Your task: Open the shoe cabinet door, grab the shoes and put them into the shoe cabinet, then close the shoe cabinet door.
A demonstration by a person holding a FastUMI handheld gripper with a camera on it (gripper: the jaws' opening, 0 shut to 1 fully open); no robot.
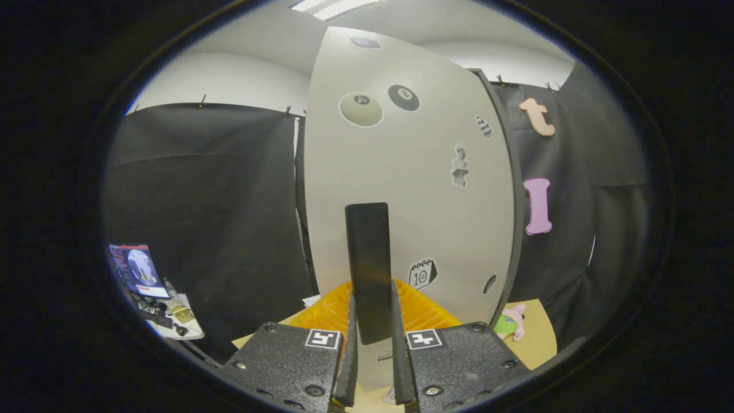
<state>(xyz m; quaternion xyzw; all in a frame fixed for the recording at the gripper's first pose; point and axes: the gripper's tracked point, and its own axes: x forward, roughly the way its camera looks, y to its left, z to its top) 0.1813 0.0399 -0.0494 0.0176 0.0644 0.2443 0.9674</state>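
Observation:
The shoe cabinet door (pixel 424 201) is a tall pale panel with several stickers, and it stands right in front of me. A black upright handle (pixel 368 246) runs down its middle. My gripper (pixel 373 298) is shut on the lower part of this handle, one finger pressing on each side of it. The handle's bottom end reaches down between the fingers. The door's dark edge shows along its right side. I cannot tell how far the door stands open.
An orange ribbed object (pixel 327 312) lies low behind the handle and fingers. A pink and green plush toy (pixel 510 321) sits on the light wooden surface (pixel 539 338) to the right. Off to the left, a small white table holds a screen (pixel 137 269) and tools.

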